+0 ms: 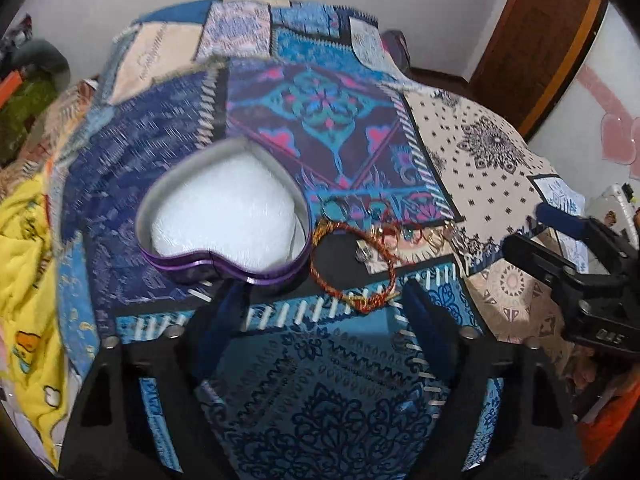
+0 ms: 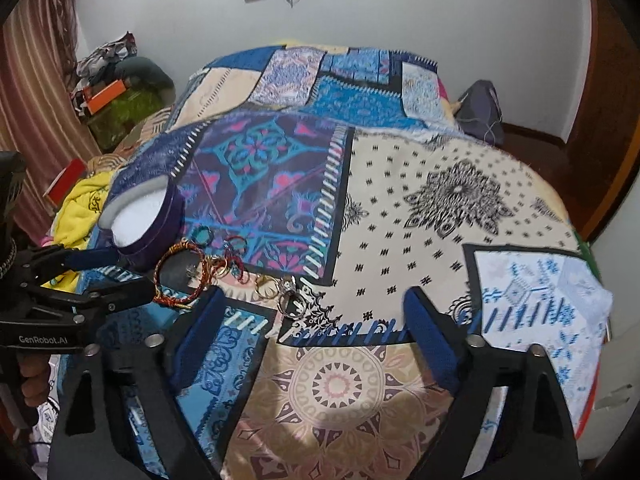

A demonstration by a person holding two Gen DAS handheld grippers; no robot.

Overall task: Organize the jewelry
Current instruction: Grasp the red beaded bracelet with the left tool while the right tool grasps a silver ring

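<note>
Purple metal forms the wall of the heart-shaped tin [image 1: 224, 268], which sits open on the patchwork bedspread [image 2: 420, 216] with a white padded lining and, as far as can be seen, nothing inside it. Just to its right lies the jewelry: a red-and-gold braided bangle [image 1: 352, 264] nearest the tin, then a loose cluster of thin bangles [image 2: 230, 264] and a pair of rings [image 2: 290, 294] further right, all on the bed rather than on any counter.

The left hand-held gripper [image 1: 320, 304] hangs low over the bedspread with its jaws spread wide and nothing between them; the near edge of the braided bangle lies between the two blue pads, and the left fingertip sits close against the tin's front wall. The right hand-held gripper [image 2: 312, 312] is likewise spread and empty, with the rings just ahead of its left finger.

None of the sorting appears done yet, and the braided bangle looks like the likely first pick.

Several risks follow. The bed is soft and the cloth loose, so pressing down to pinch a flat bangle could catch fabric along with it. The bangle is thin and lies flat, so the pads may slide over it or pinch only its edge. The left finger is near enough to the tin that a closing or sweeping motion could nudge or tip it. The small pieces are tangled close together, so lifting one could drag others.
</note>
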